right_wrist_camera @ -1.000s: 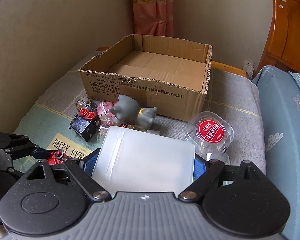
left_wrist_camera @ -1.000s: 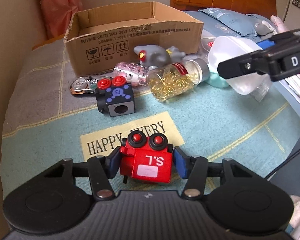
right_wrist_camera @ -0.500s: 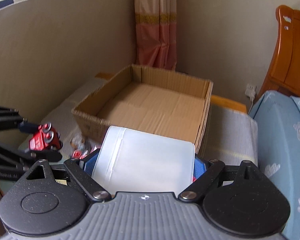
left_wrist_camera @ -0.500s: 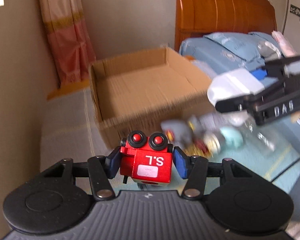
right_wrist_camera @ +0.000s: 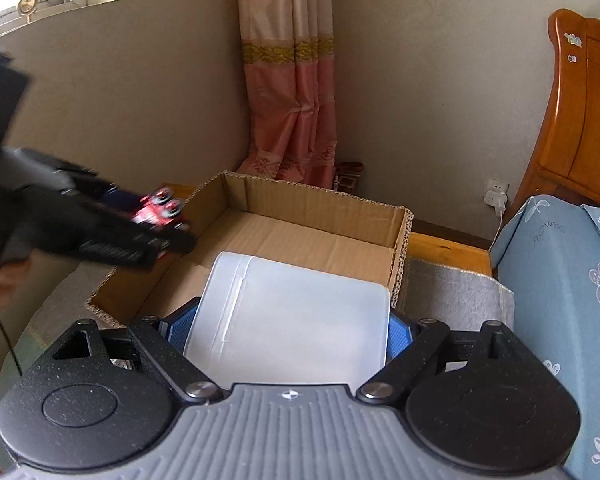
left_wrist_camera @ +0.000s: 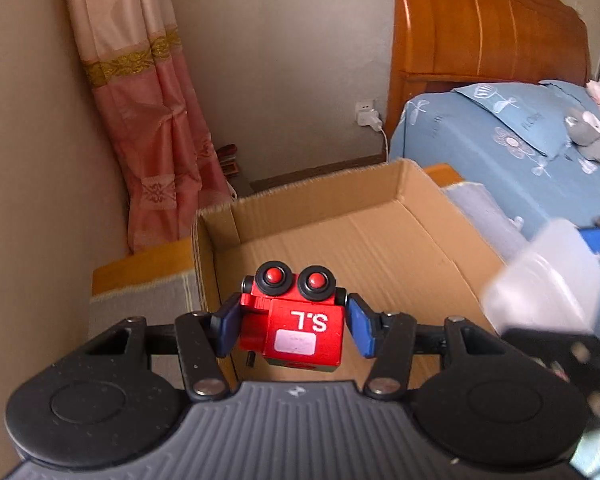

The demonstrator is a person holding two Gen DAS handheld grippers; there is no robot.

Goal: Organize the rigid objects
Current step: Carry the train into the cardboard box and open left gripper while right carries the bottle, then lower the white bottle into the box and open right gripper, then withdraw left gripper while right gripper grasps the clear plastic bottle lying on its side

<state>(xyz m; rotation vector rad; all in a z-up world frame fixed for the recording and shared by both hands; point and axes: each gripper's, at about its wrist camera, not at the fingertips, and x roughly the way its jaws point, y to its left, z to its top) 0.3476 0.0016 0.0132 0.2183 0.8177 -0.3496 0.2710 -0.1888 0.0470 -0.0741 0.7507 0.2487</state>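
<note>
My left gripper (left_wrist_camera: 292, 326) is shut on a red toy robot (left_wrist_camera: 294, 322) with black-and-red eyes and "S.L" on it, held in the air over the near left part of the open cardboard box (left_wrist_camera: 384, 240). My right gripper (right_wrist_camera: 286, 328) is shut on a translucent white plastic container (right_wrist_camera: 290, 320), held over the near edge of the same box (right_wrist_camera: 324, 236). The container shows blurred at the right of the left wrist view (left_wrist_camera: 548, 276). The left gripper with the robot (right_wrist_camera: 162, 210) shows at the left of the right wrist view. The box looks empty inside.
A pink curtain (left_wrist_camera: 148, 112) hangs behind the box in the corner. A bed with a blue cover (left_wrist_camera: 500, 140) and a wooden headboard (left_wrist_camera: 480, 32) is to the right. A grey stuffed toy (left_wrist_camera: 586, 134) lies on the bed. Beige walls close the left side.
Both grippers rose from the mat and moved forward over the cardboard box, each still holding its object. The loose items on the mat have dropped out of view.
</note>
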